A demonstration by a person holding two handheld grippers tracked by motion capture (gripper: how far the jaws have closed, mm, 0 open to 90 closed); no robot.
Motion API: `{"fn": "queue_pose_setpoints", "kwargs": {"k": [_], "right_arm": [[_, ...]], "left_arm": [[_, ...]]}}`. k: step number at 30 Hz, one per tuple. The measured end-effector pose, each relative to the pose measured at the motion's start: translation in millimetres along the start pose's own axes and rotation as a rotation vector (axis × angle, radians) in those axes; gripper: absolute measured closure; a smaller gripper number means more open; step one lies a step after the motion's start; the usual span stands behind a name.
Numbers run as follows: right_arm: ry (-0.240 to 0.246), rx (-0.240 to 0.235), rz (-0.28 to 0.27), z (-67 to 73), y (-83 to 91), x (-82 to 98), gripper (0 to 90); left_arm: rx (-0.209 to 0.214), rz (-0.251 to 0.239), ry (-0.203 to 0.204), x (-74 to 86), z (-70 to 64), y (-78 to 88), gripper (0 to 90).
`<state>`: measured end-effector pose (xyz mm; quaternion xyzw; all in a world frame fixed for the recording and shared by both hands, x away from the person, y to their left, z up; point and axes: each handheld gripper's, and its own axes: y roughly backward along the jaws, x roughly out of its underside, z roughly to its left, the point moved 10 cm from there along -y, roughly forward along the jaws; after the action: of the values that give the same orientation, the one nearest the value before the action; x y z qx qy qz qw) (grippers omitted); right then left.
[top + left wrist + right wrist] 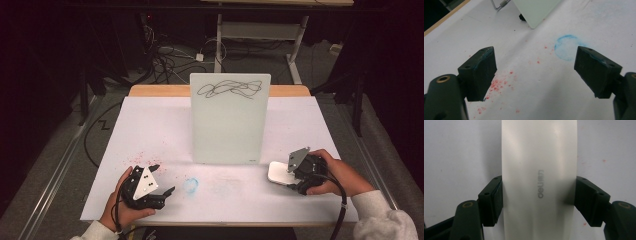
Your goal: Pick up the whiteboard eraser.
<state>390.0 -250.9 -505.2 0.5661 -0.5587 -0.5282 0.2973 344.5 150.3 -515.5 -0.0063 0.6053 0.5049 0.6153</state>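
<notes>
The right gripper (289, 176) is clamped on a white eraser (278, 173) that lies flat on the surface (150, 130) near its front right corner. In the right gripper view the two pads press against the eraser's (539, 182) long sides, so the grip runs across its short width while its long axis runs straight ahead, away from the hand. The printed brand name on its top reads along that same axis.

From the high view the eraser points left and a little toward the upright whiteboard (230, 120), which stands mid-surface, tilted back on a stand. A black scribble (230, 89) runs across the top of the board. That mark lies up and to the left of the eraser, well apart from it, so the coming move looks like a lift and a swing leftward and upward, turning the eraser's flat face toward the board.

The left gripper (160, 181) rests at the front left with its jaws apart and nothing between them; it is farther from the eraser than the right one. A blue smudge (566, 47) and red specks (499, 85) mark the surface ahead of it.
</notes>
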Motion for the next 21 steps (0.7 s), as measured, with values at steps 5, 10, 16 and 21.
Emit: {"fn": "queue_pose_setpoints", "kwargs": {"k": [5,10,16,21], "right_arm": [[-0.055,0.08,-0.117,-5.7,11.0,-12.7,31.1],[-0.182,0.179,-0.273,-14.6,26.5,-33.7,31.2],[-0.273,0.275,-0.401,-18.7,40.9,-49.0,31.2],[-0.326,0.349,-0.46,-23.4,50.4,-55.6,31.2]], "left_arm": [[-0.007,-0.005,0.001,-0.4,1.4,1.1,17.3],[-0.017,-0.019,0.005,-2.0,3.8,3.3,17.3],[-0.022,-0.032,0.006,-2.5,6.8,4.2,17.2],[-0.015,-0.057,0.028,-4.0,9.9,6.3,17.1]]}}
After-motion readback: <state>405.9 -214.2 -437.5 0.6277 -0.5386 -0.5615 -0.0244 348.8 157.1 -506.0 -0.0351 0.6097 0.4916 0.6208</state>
